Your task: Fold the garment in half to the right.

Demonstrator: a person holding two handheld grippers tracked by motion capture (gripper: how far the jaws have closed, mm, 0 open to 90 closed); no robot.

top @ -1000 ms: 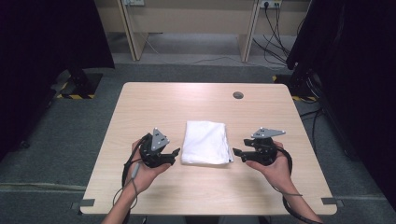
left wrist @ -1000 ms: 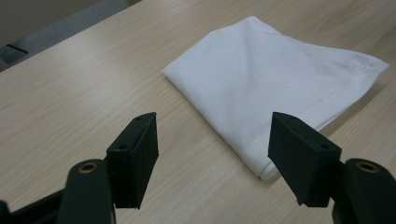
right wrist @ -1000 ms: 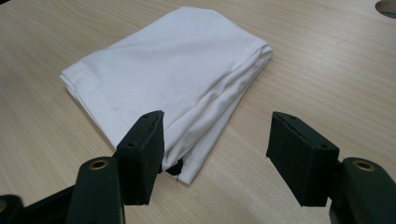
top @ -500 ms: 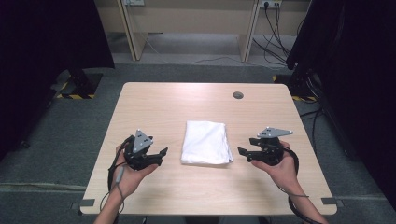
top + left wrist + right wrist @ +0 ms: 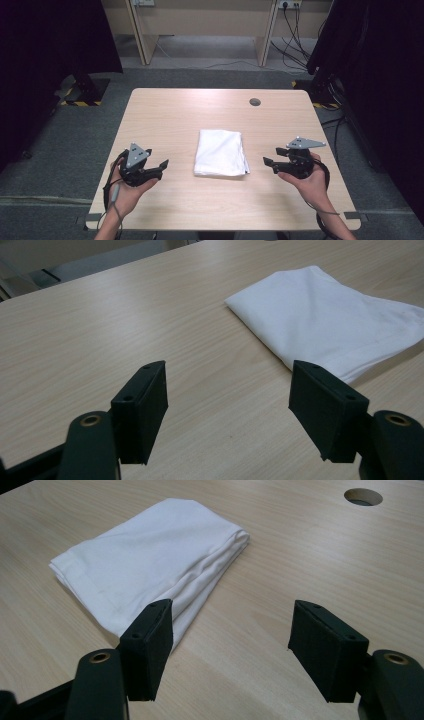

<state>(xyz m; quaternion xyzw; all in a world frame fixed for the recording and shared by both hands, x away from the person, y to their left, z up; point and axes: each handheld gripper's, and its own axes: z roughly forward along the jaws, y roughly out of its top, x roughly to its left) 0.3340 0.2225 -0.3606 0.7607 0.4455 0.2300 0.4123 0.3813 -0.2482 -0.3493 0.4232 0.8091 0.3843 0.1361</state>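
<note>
Folded white cloth (image 5: 221, 153) on a tabletop (image 5: 165, 112), a hand-held gripper on each side of it.

High view: both grippers have drawn away from the cloth since a second ago, suggesting the folding is finished; the left gripper (image 5: 161, 167) sits well apart, the right gripper (image 5: 268, 164) near.
Left gripper view: jaws apart, empty; bare tabletop lies before the cloth.
Right gripper view: jaws apart, empty; the cloth's layered edge is just ahead.
</note>
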